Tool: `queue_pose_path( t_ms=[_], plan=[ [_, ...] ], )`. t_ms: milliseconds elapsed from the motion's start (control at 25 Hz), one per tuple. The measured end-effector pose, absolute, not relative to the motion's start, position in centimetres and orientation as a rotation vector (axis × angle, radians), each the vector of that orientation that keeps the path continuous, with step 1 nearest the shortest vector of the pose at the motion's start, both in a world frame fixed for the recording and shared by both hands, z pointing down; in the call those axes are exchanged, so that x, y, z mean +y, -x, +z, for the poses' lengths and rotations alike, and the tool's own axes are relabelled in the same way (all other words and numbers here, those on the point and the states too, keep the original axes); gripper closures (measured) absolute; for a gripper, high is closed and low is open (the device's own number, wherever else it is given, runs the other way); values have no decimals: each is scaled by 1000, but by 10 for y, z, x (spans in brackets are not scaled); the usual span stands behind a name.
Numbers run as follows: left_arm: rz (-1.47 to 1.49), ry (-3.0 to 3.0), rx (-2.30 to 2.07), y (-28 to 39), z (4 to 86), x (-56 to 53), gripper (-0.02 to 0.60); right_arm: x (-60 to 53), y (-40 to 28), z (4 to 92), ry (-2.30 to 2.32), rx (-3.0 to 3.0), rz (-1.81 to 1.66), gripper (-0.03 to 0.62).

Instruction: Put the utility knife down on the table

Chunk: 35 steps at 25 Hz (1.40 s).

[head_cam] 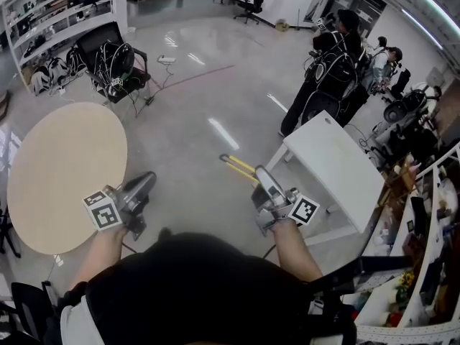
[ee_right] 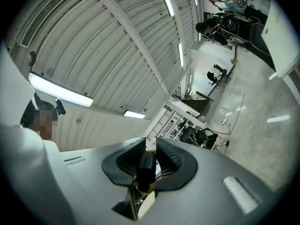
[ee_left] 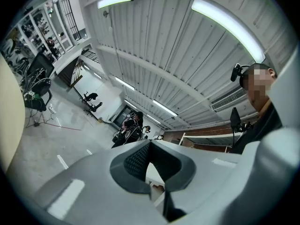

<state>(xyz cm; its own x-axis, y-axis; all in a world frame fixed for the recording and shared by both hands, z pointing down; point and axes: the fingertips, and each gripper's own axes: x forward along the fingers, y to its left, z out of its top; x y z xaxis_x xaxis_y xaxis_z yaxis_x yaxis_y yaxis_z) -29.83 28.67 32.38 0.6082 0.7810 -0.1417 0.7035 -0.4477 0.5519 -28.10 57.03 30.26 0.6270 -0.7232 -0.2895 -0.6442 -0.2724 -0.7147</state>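
Note:
My right gripper is shut on the utility knife, whose yellow and black body sticks out ahead of the jaws over the floor. In the right gripper view the knife is pinched between the ribbed pads, and the right gripper points slightly upward at the ceiling. My left gripper is held at the near edge of the round beige table. In its own view the left gripper is shut, with nothing between the pads. A white rectangular table stands just right of the right gripper.
Between the two tables lies bare grey floor. Several people stand beyond the white table. A black chair with cables sits behind the round table. Shelving lines the far left, and cluttered shelves run along the right.

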Motion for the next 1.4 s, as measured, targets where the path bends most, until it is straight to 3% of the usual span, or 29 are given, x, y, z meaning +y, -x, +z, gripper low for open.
queue_pose_path(
  t_ms=[600, 1000, 1400],
  plan=[
    [176, -2152, 1356, 49, 324, 202, 583, 472, 82, 283, 2103, 976, -79, 510],
    [210, -2190, 1222, -43, 356, 162, 583, 447, -41, 302, 2067, 1021, -147, 510],
    [127, -2351, 922, -152, 335, 202, 583, 497, -205, 300, 1926, 1242, -229, 510]
  ],
)
